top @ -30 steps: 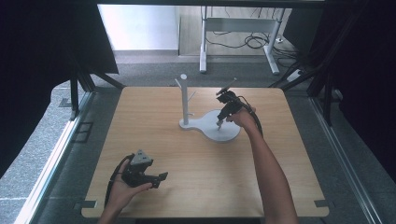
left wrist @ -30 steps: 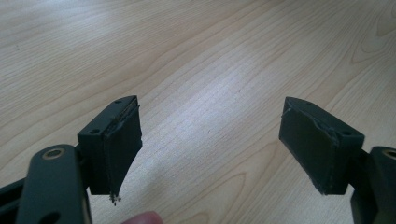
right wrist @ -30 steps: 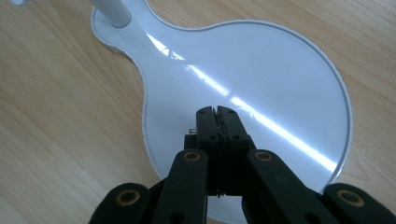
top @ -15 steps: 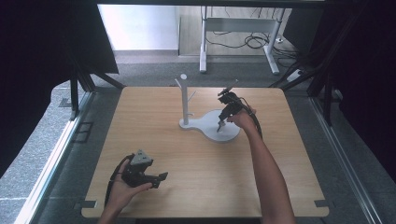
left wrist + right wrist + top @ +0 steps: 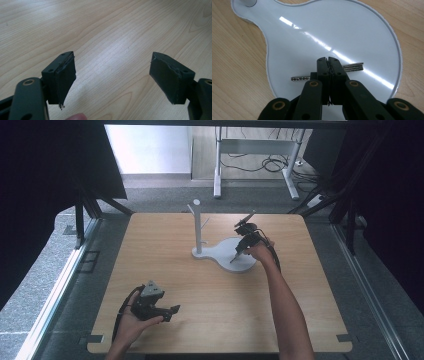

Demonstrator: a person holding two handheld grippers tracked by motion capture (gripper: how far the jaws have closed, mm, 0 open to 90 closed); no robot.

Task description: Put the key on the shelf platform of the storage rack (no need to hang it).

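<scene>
Nearest to us, at the front edge of the light wooden table [image 5: 210,320], we see the left gripper [image 5: 172,309] resting low in the person's left hand [image 5: 131,320], lying almost flat and pointing toward the table's right; in the left gripper view its two black jaws stand wide apart over bare wood grain, with nothing between them. Farther on, the right forearm [image 5: 285,305] stretches forward across the table, and the right gripper [image 5: 234,260] tips steeply down onto the white base [image 5: 250,266] of a stand. In the right gripper view we see its jaws pressed together around the middle of a thin metal piece [image 5: 352,67] that lies across the glossy white base, a toothed end sticking out to one side and a flat stacked end to the other. We count two grippers, one base, one upright post [image 5: 197,225] with small pegs, and one metal piece. Beyond the table lie grey carpet, a white desk frame [image 5: 255,150] with cables, and dark curtains on both sides.
</scene>
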